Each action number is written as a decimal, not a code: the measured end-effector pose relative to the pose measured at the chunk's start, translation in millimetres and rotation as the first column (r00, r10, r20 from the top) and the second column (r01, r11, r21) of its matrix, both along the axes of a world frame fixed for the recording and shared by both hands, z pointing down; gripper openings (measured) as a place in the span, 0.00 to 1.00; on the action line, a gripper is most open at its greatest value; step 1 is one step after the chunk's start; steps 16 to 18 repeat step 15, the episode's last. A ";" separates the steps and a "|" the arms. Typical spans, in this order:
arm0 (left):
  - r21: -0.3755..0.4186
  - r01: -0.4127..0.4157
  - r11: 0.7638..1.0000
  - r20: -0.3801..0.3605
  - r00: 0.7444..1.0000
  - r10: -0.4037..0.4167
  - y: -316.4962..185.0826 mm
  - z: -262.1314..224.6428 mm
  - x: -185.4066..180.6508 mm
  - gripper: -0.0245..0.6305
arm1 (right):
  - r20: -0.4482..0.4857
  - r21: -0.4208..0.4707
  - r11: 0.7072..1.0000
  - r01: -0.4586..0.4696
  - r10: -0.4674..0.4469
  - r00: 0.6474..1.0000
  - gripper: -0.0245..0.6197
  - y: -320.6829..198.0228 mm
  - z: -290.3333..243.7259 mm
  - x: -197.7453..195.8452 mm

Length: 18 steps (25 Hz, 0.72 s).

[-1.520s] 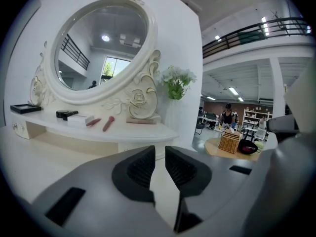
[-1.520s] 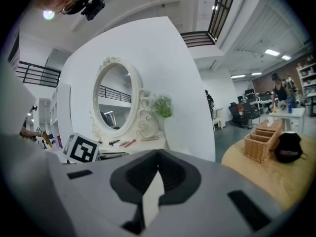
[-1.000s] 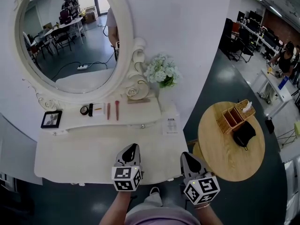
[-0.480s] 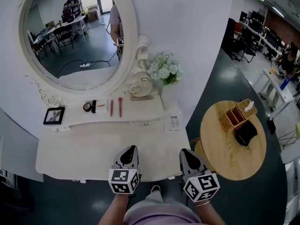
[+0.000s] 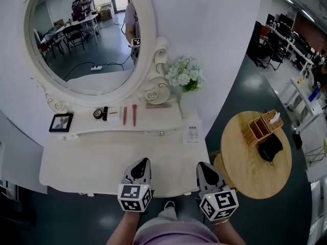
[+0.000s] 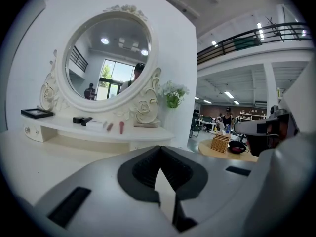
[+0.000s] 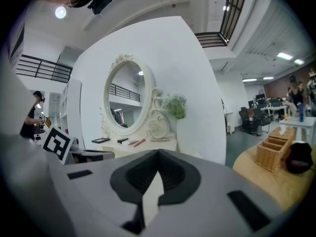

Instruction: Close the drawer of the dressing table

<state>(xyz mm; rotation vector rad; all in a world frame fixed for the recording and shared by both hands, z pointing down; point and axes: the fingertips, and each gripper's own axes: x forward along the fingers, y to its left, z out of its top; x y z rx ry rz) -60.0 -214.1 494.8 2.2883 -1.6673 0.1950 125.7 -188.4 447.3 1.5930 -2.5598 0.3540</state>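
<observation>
Both pinched together and empty, the left gripper [image 5: 143,161] and right gripper [image 5: 201,166] hover at the near edge of the dressing table [image 5: 87,162], whose drawer, beneath them, is hidden, leaving the step unclear.

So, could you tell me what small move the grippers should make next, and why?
Probably lower the left gripper below the front edge of the dressing table to find the drawer front. Both it and the right gripper are shut and empty above that edge, and no view shows an open drawer; it may be hidden underneath or already closed.
</observation>
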 end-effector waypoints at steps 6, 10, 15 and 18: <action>-0.032 0.020 0.999 0.006 1.000 -0.020 -2.4 8.1 1.2 0.04 | -0.017 -0.008 1.000 0.001 -0.002 1.000 0.04 0.0 2.5 3.1; -0.032 0.016 0.999 0.006 1.000 -0.016 -6.0 8.2 5.2 0.04 | -0.023 -0.010 1.000 -0.002 0.002 1.000 0.04 0.6 4.0 6.5; -0.043 0.025 0.999 0.001 1.000 -0.024 -8.2 9.7 9.0 0.04 | -0.026 -0.013 1.000 -0.002 0.001 1.000 0.04 2.8 4.9 10.2; -0.043 0.025 0.999 0.001 1.000 -0.024 -8.2 9.7 9.0 0.04 | -0.026 -0.013 1.000 -0.002 0.001 1.000 0.04 2.8 4.9 10.2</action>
